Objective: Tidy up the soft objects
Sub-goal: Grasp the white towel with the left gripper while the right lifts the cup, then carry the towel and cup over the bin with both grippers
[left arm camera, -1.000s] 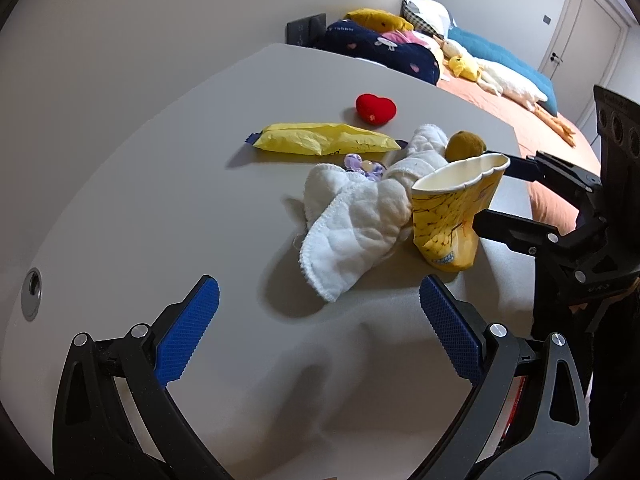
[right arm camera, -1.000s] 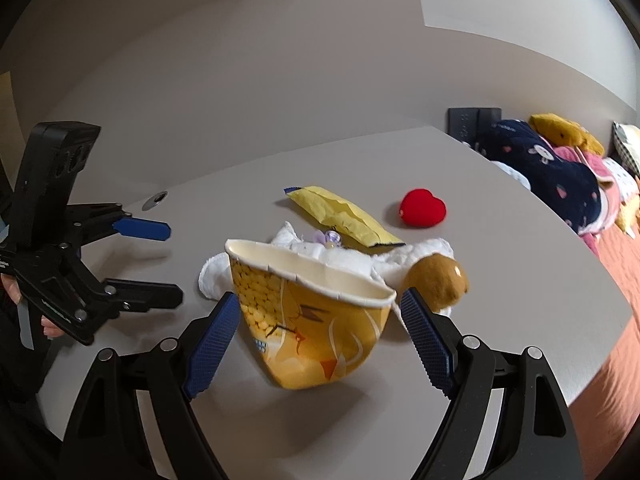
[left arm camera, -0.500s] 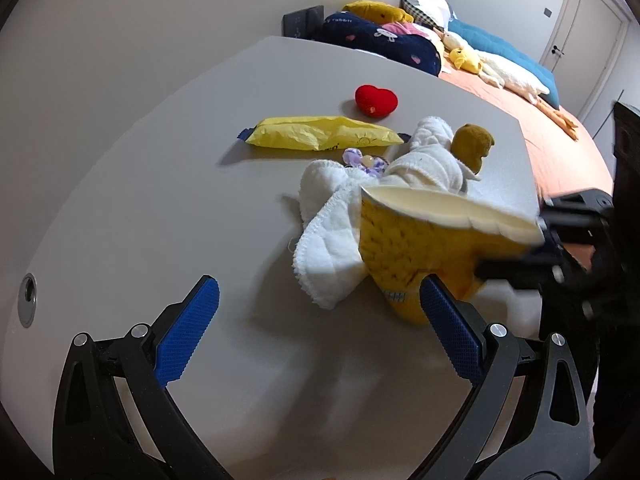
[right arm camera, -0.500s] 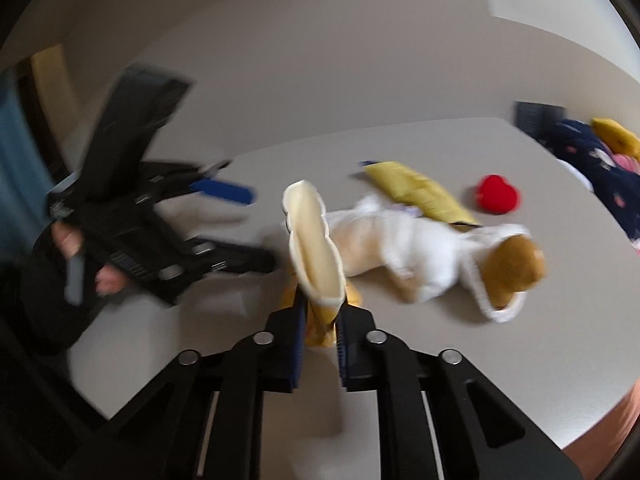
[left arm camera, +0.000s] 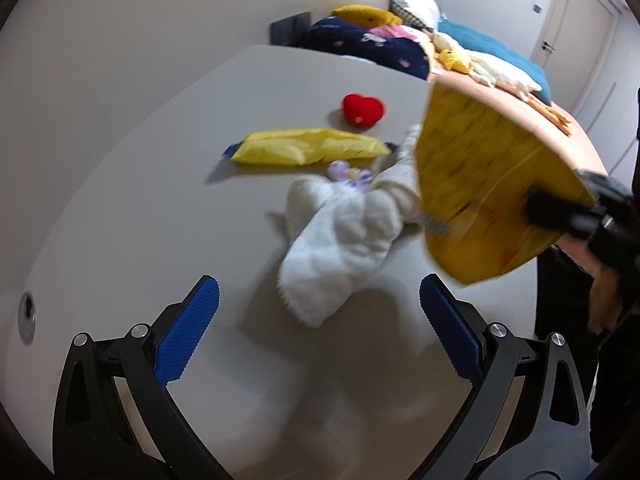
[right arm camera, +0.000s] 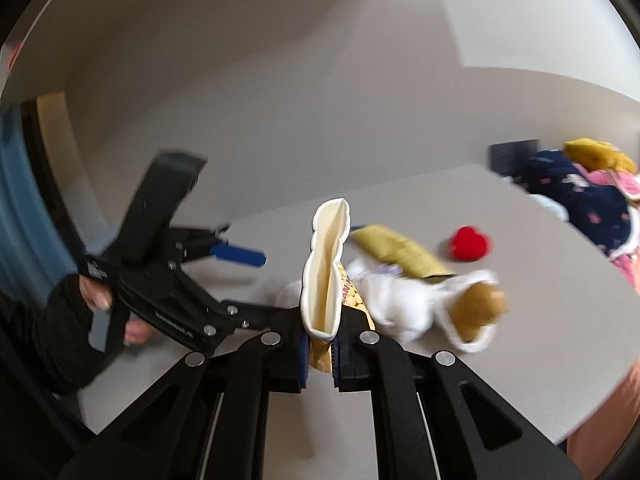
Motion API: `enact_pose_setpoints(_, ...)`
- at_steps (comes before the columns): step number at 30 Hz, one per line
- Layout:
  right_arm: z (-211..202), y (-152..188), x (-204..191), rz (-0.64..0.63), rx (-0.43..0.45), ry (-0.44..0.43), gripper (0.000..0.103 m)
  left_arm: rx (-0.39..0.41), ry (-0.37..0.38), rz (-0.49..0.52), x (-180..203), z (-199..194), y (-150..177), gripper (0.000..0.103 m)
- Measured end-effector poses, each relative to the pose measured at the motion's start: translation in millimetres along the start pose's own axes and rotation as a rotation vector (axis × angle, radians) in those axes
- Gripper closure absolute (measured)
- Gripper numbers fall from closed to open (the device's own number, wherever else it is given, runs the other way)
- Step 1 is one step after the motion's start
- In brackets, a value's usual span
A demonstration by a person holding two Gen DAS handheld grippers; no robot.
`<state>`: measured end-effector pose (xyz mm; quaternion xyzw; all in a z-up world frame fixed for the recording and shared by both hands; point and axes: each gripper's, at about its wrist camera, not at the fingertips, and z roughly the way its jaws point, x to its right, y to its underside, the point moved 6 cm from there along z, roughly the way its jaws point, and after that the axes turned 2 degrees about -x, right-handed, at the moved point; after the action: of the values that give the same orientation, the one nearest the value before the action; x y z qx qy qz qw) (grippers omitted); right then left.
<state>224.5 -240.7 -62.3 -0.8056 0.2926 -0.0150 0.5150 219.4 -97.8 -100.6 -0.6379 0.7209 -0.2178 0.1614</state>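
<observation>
Right gripper (right arm camera: 320,360) pinches the squashed yellow cup (left arm camera: 488,196) above the table's (left arm camera: 132,184) right edge; left gripper (left arm camera: 316,334) gapes wide, 1 white plush (left arm camera: 344,236) ahead.

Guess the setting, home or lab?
Likely a home bedroom: a bed piled with pillows and plush toys beside the grey table, and a closed door behind.
</observation>
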Motion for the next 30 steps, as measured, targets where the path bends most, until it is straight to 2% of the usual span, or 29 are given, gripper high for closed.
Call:
enact_pose_setpoints(4,-28.4,-7.1,14.4,0.027,0.048,0.102,0.094,0.048,0.002,0.054,15.4,9.8,-16.7,0.007)
enact_pose_setpoints(6,-40.9,-9.8,25.6,0.05,0.069,0.157,0.094,0.078,-0.018,0.106,25.6,14.9,-26.6,0.012)
enact_pose_setpoints(7,-45.2,-10.3,29.7,0.062,0.076,0.176,0.094,0.081,-0.026,0.13,30.4,17.7,-30.1,0.015)
enact_pose_setpoints(11,-63.1,-9.1,44.6,0.107,0.098,0.23,0.094,0.064,-0.059,0.219,46.7,34.5,-38.7,0.019)
enact_pose_setpoints(14,-71.5,-7.4,51.7,0.131,0.116,0.246,0.094,0.049,-0.07,0.24,51.3,44.1,-40.2,0.033)
enact_pose_setpoints(16,-75.2,-6.9,53.7,0.148,0.127,0.245,0.094,0.037,-0.054,0.238,51.3,48.5,-41.1,0.053)
enact_pose_setpoints(20,-74.6,-6.0,56.0,0.165,0.145,0.247,0.094,0.034,-0.06,0.248,52.2,51.6,-39.1,0.064)
enact_pose_setpoints(22,-75.0,-6.0,54.8,0.169,0.15,0.26,0.094,0.032,-0.035,0.219,48.9,51.4,-39.6,0.075)
enact_pose_setpoints(24,-77.0,-6.8,53.1,0.179,0.155,0.269,0.094,0.044,-0.023,0.179,44.3,46.1,-39.8,0.078)
enact_pose_setpoints(27,-80.1,-9.0,48.6,0.187,0.158,0.27,0.094,0.099,-0.06,0.141,35.8,27.5,-38.6,0.08)
enact_pose_setpoints(30,-82.9,-11.6,41.8,0.186,0.161,0.26,0.094,0.158,-0.202,0.155,27.3,3.0,-38.2,0.08)
